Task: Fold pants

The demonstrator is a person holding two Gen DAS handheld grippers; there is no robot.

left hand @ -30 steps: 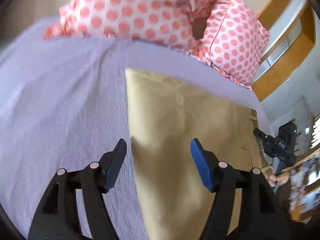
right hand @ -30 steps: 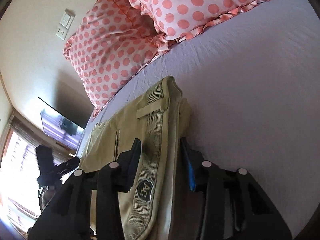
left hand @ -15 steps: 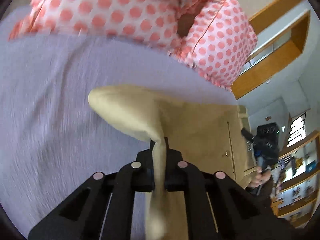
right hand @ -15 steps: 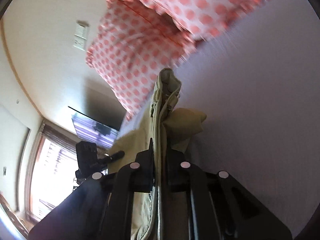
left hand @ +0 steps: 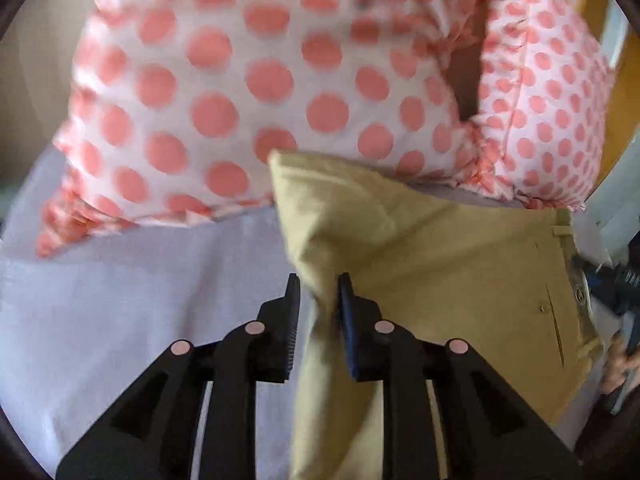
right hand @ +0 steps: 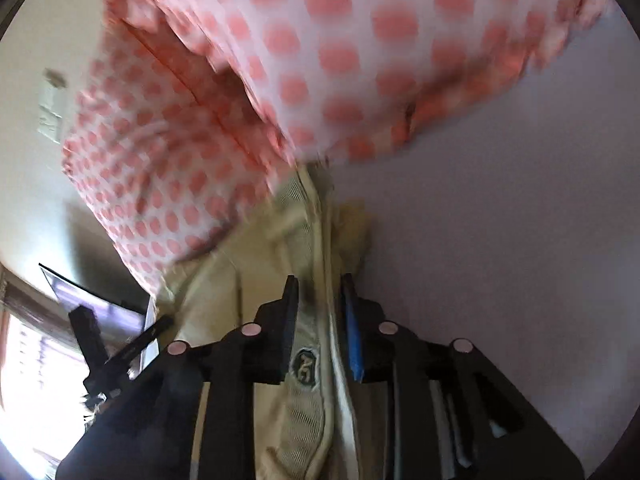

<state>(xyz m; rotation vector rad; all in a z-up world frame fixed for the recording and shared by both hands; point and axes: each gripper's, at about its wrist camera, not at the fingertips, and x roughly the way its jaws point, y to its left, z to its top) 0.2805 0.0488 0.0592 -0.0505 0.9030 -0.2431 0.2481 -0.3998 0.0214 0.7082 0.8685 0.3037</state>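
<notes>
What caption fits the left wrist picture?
Left hand-held gripper holds khaki pants on a lilac bed by dotted pillows.

Both views daylit, fairly bright. Right wrist: window [right hand: 28, 364] at 8 o'clock blown out to white, no detail; wall beside it falls into shadow. Pillows [right hand: 320, 60] heavily motion-blurred, dots smeared into bars toward 12 o'clock. Left wrist: pillows [left hand: 240, 80] softly blurred; pants [left hand: 440, 248] sharper, evenly lit, mild fold shadows. Sheet [left hand: 120, 300] flat, low contrast. Fisheye bowing strong at all edges; black vignette in corners.
</notes>
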